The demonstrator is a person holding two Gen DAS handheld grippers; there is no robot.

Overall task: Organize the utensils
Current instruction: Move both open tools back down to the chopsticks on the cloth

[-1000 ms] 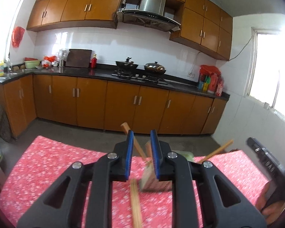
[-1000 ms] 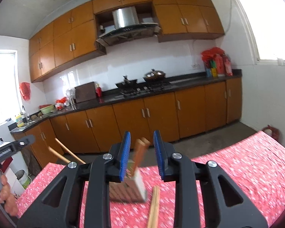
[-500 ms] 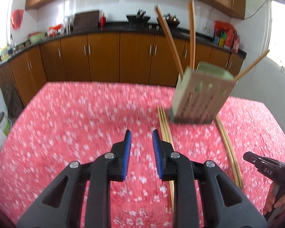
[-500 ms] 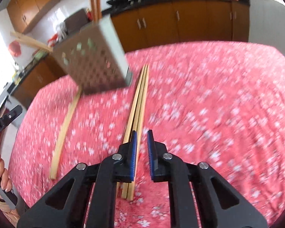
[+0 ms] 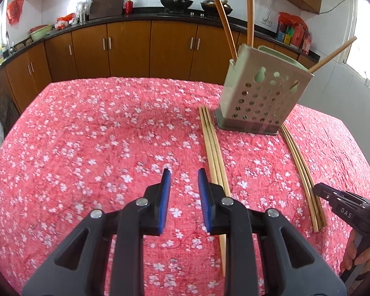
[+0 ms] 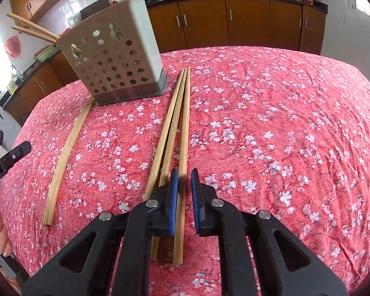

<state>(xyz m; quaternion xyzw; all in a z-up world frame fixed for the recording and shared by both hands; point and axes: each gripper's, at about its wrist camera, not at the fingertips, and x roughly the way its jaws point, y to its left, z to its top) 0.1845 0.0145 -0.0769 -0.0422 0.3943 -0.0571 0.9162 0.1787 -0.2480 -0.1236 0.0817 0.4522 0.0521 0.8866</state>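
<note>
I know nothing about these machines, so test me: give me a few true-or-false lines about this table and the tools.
1. The holder stands on a red flowered cloth. True.
2. The holder is empty. False: standing chopsticks stick out of it.
3. Loose chopsticks lie on both sides of the holder. True: one bundle and another bundle.
4. The left tool has a chopstick between its jaws. False: nothing is between them; a bundle lies beside it.
5. A single chopstick runs between the right tool's jaws. True.
</note>
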